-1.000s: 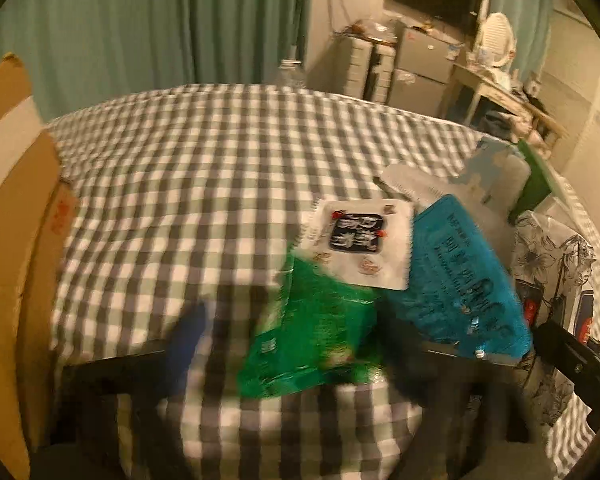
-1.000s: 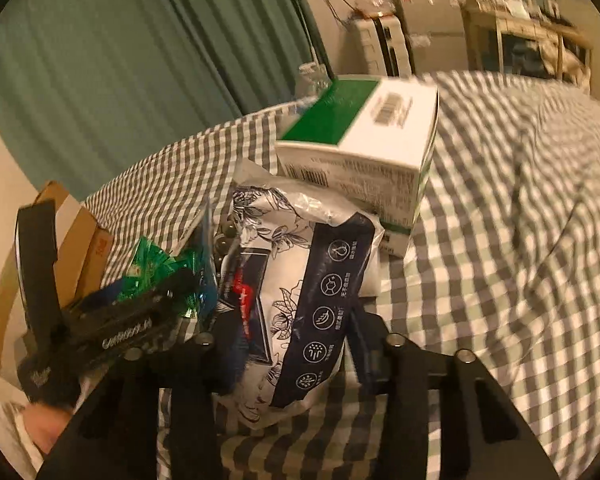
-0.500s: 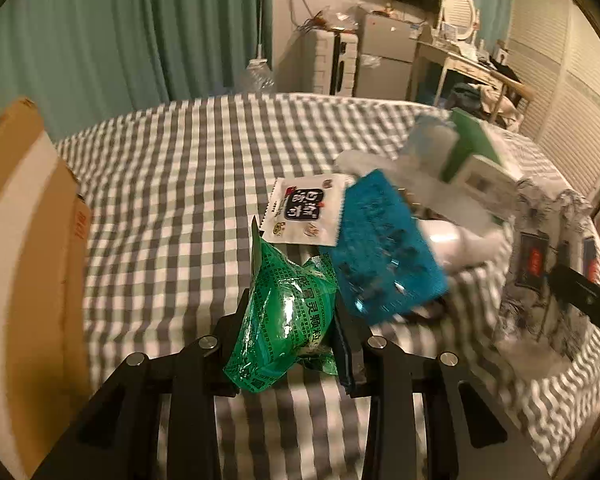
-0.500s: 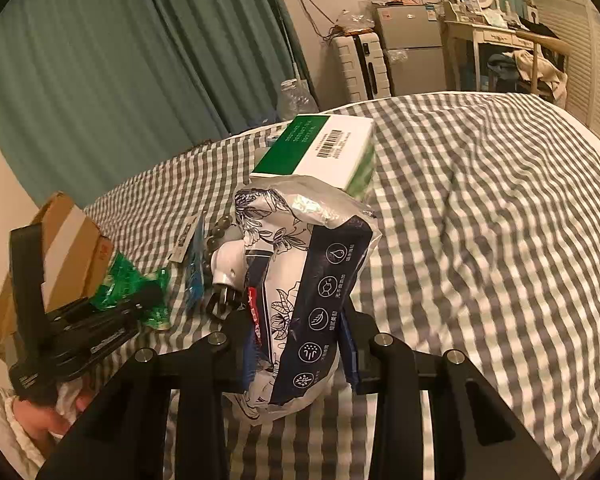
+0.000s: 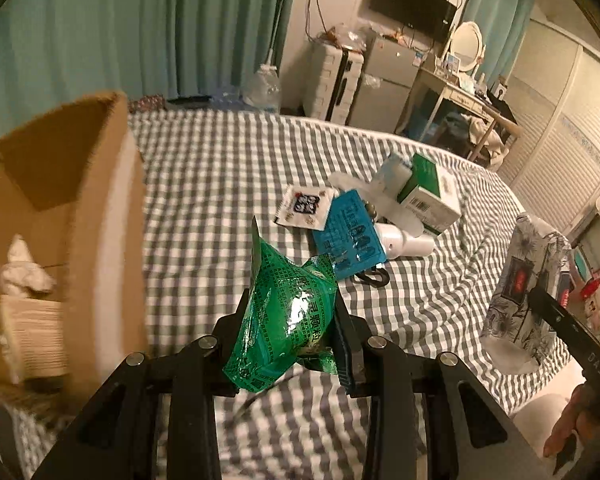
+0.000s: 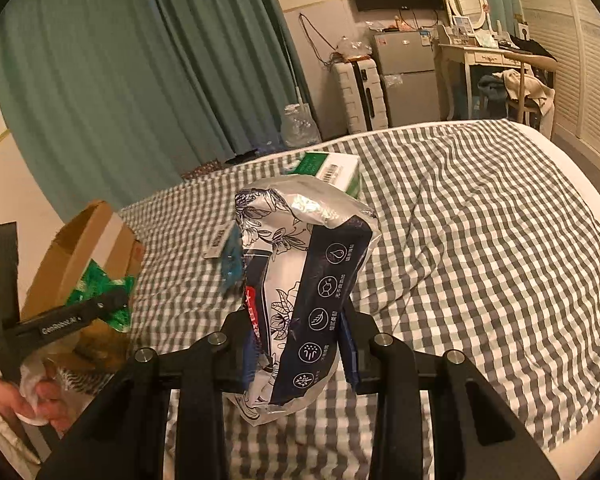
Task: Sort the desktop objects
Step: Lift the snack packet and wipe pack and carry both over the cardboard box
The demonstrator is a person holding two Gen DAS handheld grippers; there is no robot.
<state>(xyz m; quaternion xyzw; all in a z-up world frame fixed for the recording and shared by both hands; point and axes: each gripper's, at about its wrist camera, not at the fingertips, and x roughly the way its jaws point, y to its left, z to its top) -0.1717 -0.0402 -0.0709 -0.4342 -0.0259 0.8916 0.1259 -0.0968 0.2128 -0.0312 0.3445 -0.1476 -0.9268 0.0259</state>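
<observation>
My left gripper [image 5: 290, 334] is shut on a green snack packet [image 5: 288, 312] and holds it above the checked cloth, just right of an open cardboard box [image 5: 72, 216]. My right gripper [image 6: 296, 344] is shut on a white floral pouch with a navy panel [image 6: 300, 288], held upright above the cloth. That pouch also shows at the right edge of the left wrist view [image 5: 524, 280]. The green packet and left gripper show at the left of the right wrist view [image 6: 100, 300], beside the box [image 6: 80, 248].
On the cloth lie a blue packet [image 5: 348, 236], a small white sachet [image 5: 304, 208], a white bottle [image 5: 408, 242] and a green-and-white carton [image 5: 428, 192]. The box holds tissue and paper [image 5: 24, 276]. Furniture stands beyond the far edge.
Both grippers have lifted their items off the cloth. My left gripper closed on the green packet and carried it left toward the cardboard box.
</observation>
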